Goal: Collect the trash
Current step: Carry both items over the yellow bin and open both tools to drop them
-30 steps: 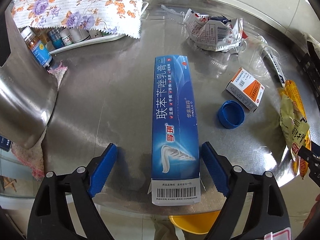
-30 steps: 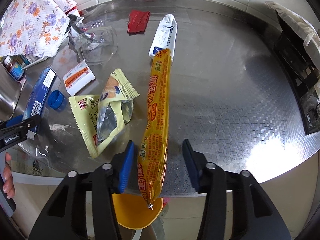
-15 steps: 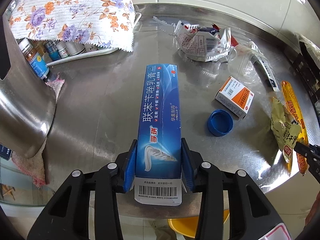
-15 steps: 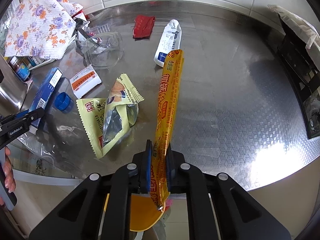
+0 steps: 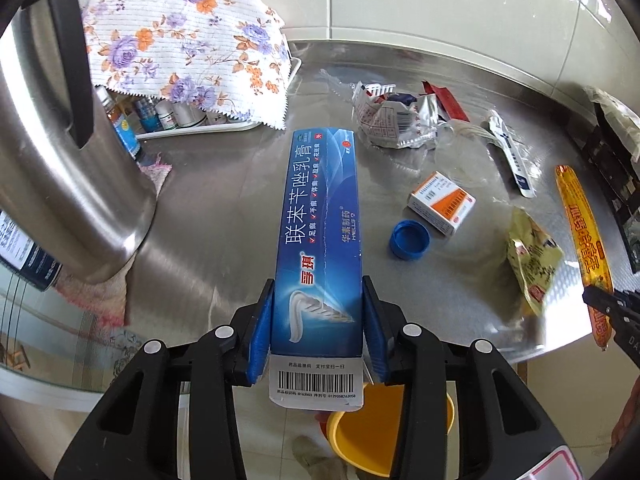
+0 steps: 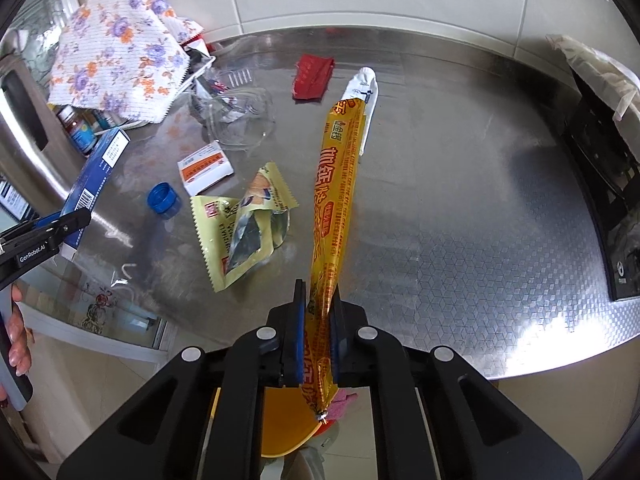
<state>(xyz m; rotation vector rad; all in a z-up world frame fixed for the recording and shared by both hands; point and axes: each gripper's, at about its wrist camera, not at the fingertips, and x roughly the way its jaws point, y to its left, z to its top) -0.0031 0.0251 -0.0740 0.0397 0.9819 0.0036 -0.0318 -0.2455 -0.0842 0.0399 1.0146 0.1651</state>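
Both grippers are loaded up right now. The left gripper (image 5: 318, 320) has its blue pads clamped on the sides of a long blue carton (image 5: 320, 236), gripping it at the barcode end — the rest of the box sticks out forward over the steel table (image 6: 460, 220), and it looks tilted up off the surface. The right gripper (image 6: 316, 328) is squeezed tight around a yellow sausage wrapper (image 6: 336, 208) near its crimped tail, with the long end pointing away over the table.

Loose on the table between them: a torn yellow snack bag (image 6: 240, 232), a blue bottle cap (image 6: 162, 199) just beside a small orange-and-white box (image 6: 205, 167), a crumpled clear plastic bit (image 6: 240, 120), a red wrapper (image 6: 313, 76) and a white tube (image 6: 366, 96) further back. Below the table edge there's a yellow bin (image 5: 384, 432) — both grippers sit roughly above it.
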